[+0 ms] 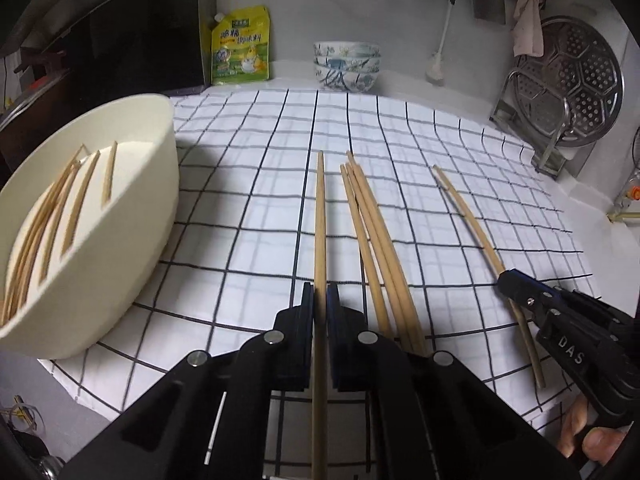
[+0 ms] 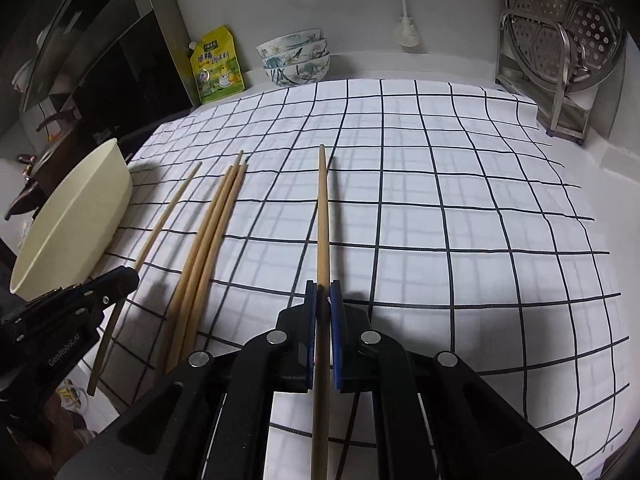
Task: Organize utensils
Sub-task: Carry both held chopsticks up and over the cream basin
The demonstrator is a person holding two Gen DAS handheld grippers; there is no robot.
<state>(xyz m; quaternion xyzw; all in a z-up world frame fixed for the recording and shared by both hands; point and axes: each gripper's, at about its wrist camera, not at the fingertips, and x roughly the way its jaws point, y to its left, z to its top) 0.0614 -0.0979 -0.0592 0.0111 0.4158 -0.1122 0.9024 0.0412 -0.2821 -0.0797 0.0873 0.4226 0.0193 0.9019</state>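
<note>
My left gripper (image 1: 320, 292) is closed on a single chopstick (image 1: 320, 220) that runs straight ahead along the fingers, its far tip over the checked cloth (image 1: 400, 128). My right gripper (image 2: 324, 292) is likewise closed on its own chopstick (image 2: 323, 216), pointing forward the same way. The cream tub (image 1: 132, 216), already holding several chopsticks, sits just left of my left claw, so that arm is the nearer one; I judge its stick must swing left, long axis lengthwise to the tub. A loose bundle (image 1: 376, 232) lies between the two claws.
</note>
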